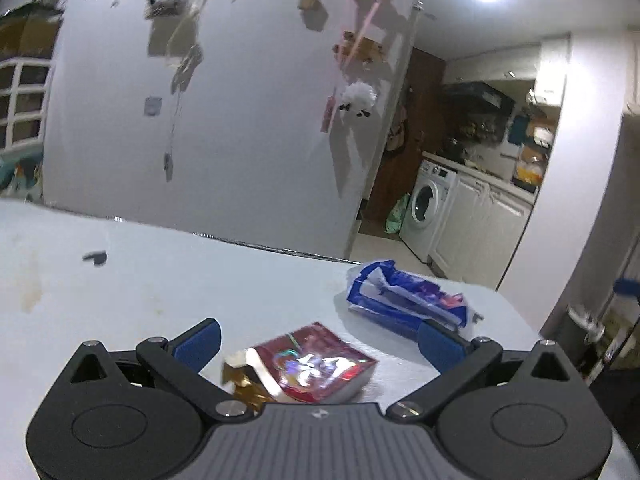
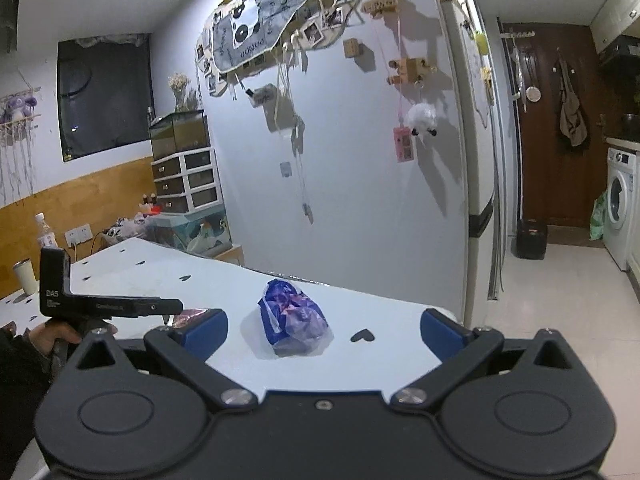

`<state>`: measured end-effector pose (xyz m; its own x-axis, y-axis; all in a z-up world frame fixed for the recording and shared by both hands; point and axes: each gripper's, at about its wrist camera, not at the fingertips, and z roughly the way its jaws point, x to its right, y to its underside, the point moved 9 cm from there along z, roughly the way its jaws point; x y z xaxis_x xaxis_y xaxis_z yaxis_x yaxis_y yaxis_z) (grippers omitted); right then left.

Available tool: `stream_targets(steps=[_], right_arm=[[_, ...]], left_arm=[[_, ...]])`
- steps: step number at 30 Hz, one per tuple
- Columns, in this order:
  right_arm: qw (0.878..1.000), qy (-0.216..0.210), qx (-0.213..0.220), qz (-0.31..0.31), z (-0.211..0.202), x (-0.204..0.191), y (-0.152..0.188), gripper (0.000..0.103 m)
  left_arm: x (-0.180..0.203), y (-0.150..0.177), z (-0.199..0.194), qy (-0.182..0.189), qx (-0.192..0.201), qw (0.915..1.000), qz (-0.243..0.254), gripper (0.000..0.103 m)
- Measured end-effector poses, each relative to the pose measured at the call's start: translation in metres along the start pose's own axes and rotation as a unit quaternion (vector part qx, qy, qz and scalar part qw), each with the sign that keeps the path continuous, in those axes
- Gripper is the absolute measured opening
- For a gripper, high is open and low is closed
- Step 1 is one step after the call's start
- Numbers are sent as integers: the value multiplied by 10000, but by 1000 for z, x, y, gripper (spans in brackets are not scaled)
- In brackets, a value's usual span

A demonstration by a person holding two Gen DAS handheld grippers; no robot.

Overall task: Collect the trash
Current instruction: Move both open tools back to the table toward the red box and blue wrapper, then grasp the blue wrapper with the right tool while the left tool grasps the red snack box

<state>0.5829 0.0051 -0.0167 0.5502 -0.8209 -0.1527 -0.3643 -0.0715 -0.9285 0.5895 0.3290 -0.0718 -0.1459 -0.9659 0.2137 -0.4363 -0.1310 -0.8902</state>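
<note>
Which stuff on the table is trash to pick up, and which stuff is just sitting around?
Trash to collect:
- red shiny wrapper, between the open left gripper
- blue plastic wrapper, ahead of the open right gripper

Just sitting around:
- water bottle
- white cup
- washing machine
- drawer unit

Your left camera looks out low over the white table (image 1: 140,280), very near the shiny red packet (image 1: 316,364). Your right camera sits farther back. Both see the crumpled blue plastic wrapper (image 2: 294,318) and the white wall (image 2: 352,184).
</note>
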Motion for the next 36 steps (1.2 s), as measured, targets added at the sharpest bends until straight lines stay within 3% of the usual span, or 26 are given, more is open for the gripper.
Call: stream_targets(steps=[7,11,18,22,30,36], right_arm=[[9993,217,-197,-216,51,-25,-5,102],[9972,320,-203,-640,78,-46,-13,96],[9847,526,-533,-1570,120,-71,-4,90],[9783,579,-772,-1835,144,-75,5,86],[9728,446,-1040,-2022,184,-76,23,86],[9575,361,-1263,-2569,201,-87,43,85]], left_arm=[[-7,2,7,399,-123,9990,140,103],[-2,10,9,648,-373,9968,284,103],[30,39,12,1148,-1130,9802,1153,103],[36,46,15,976,-1201,9782,1381,103],[37,22,16,601,-623,9897,1141,102],[37,22,24,367,-677,9900,1181,97]])
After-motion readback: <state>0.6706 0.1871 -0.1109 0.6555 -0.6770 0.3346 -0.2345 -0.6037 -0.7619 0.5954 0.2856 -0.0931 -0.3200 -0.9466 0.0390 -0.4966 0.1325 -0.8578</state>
